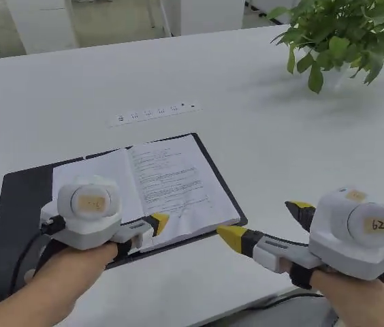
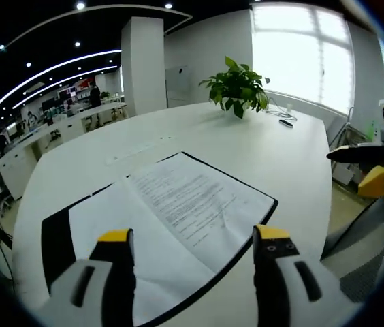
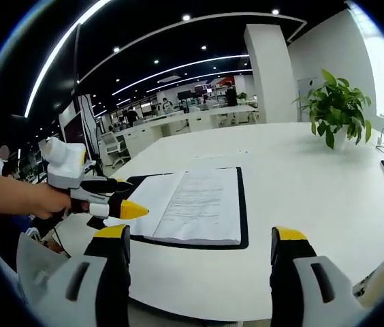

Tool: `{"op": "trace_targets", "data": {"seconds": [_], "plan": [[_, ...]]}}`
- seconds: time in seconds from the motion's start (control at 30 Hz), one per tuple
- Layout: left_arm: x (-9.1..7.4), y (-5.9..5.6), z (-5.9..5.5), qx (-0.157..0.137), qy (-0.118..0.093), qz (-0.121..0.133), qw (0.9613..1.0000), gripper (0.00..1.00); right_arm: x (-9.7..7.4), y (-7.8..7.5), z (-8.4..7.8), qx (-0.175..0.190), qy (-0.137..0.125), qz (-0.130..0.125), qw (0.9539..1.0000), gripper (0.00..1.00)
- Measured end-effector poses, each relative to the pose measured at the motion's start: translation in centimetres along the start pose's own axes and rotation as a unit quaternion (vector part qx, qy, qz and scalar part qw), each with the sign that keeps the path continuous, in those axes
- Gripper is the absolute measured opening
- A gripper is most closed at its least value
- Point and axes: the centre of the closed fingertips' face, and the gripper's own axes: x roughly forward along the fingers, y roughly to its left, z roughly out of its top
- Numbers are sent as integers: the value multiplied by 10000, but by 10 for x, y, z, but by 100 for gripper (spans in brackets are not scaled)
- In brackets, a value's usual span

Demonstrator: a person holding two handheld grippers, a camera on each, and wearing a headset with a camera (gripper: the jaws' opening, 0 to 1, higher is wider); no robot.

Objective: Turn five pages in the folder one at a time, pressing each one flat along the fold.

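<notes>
Over the near edge of the folder (image 1: 171, 178) hovers the left gripper (image 2: 195, 240), jaws wide and empty; right of the folder, the right gripper (image 1: 267, 221) gapes, holding nothing.

White, glossy surface (image 1: 260, 122), broad, catching window glare at the far side. At 8 o'clock in the head view, black folder (image 1: 22, 231) lying open and flat, near the front edge, turned a little clockwise. Pages (image 1: 171, 180) face up inside, printed text on the right-hand leaf, dark cover showing bare at 9 o'clock. At 11 o'clock, just beyond the folder, white socket strip (image 1: 152, 114) set flush. At 1 o'clock, well apart, leafy green plant (image 1: 342, 34). Beside it, thin cable (image 2: 274, 112) and small dark item (image 2: 285, 123), too small to identify.
</notes>
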Motion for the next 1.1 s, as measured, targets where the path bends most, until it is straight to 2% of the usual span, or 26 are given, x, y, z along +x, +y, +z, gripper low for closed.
{"op": "trace_targets", "data": {"seconds": [0.2,0.57,0.87,1.0,1.1], "plan": [[25,-14,-8,81,173,-139,9997,68,-2,3,-6,95,16,3,10000,83],[71,-49,-7,208,199,-464,9985,65,-7,4,-6,251,-124,-49,9996,82],[104,-59,-12,100,173,-473,9987,62,-10,6,-12,402,-155,-89,9990,80],[113,-65,-14,109,122,-482,9987,58,-11,6,-13,399,-185,-126,9990,80],[121,-67,-23,174,182,-448,9987,57,-12,4,-12,395,-228,-190,9988,80]]}}
